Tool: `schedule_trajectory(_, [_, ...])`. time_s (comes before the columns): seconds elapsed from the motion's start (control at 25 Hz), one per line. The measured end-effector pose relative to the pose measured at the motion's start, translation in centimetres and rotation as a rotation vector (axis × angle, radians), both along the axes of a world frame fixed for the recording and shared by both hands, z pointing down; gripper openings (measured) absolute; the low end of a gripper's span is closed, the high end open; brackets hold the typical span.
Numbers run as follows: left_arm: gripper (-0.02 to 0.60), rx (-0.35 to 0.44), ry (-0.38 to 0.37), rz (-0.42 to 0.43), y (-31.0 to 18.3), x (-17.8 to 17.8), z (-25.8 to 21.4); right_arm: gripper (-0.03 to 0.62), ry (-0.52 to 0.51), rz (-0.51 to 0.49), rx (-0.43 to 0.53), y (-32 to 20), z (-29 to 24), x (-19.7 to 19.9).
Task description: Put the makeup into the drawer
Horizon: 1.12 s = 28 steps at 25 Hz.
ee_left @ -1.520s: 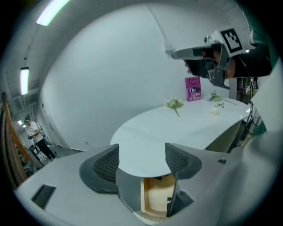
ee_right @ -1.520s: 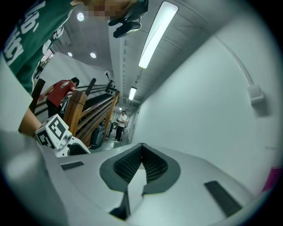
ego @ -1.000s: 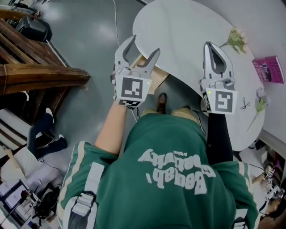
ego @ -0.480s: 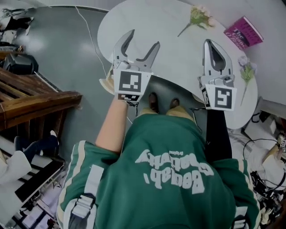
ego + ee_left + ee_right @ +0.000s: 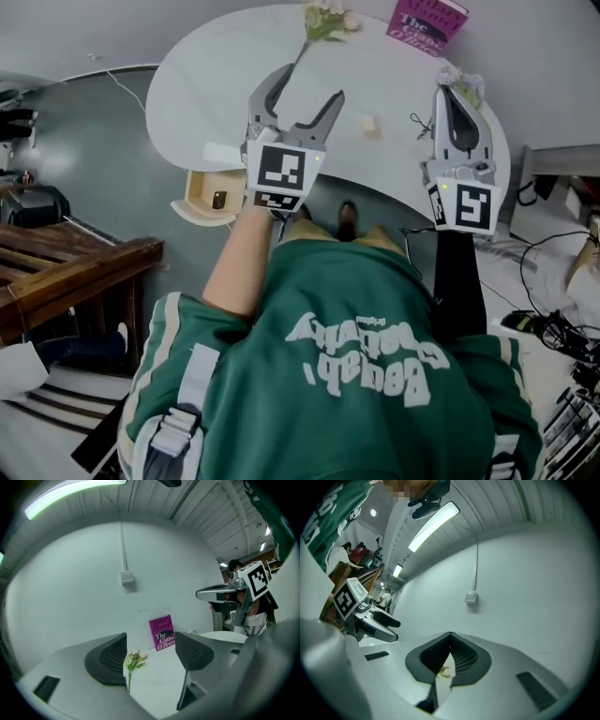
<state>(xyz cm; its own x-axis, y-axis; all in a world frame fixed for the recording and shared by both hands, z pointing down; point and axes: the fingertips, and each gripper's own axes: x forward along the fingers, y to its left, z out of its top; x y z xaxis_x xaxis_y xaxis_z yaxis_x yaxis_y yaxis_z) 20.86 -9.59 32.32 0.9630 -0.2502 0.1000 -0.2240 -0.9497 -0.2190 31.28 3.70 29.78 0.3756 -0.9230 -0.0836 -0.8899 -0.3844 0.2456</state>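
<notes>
Two grippers are held over the white table [image 5: 216, 84]. Left gripper [image 5: 302, 92]: fingers spread wide, nothing between them and nothing touched. Its own view shows a flower [image 5: 134, 658] and a magenta book [image 5: 161, 633] through the gap. Right gripper [image 5: 450, 94]: fingers closed tip to tip, with only a narrow slit below the tips and nothing gripped. A small beige item [image 5: 370, 125], apparently the makeup, lies on the table between the two grippers, apart from both. The drawer [image 5: 190, 212] stands open under the table edge, left of the left gripper. A small dark object [image 5: 218, 199] lies inside it.
</notes>
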Motion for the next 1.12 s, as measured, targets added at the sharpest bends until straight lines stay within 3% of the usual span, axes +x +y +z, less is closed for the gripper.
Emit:
schedule_trajectory(0.32, [0.350,-0.027,-0.037,0.060,5.1,4.5,2.5,0.009,-0.014,0.064,0.015,6.0,0.9,3.6])
schedule_trajectory(0.48, [0.350,-0.103,-0.077,0.073,6.1,5.9,5.7,0.009,-0.027,0.067,0.036,7.1,1.0,4.2])
schedule_trajectory(0.72, [0.350,-0.273,-0.258,0.105,7.5,8.2,15.5,0.009,-0.047,0.080,0.029,8.4,1.6,5.1])
schedule_trajectory(0.92, [0.350,-0.345,-0.423,0.067,7.8,9.2,22.7,0.009,-0.034,0.096,-0.037,10.1,3.2,6.1])
schedule_trajectory(1.12, [0.350,-0.412,-0.502,0.013,7.6,9.4,26.8,0.009,-0.044,0.117,0.003,10.4,2.4,6.4])
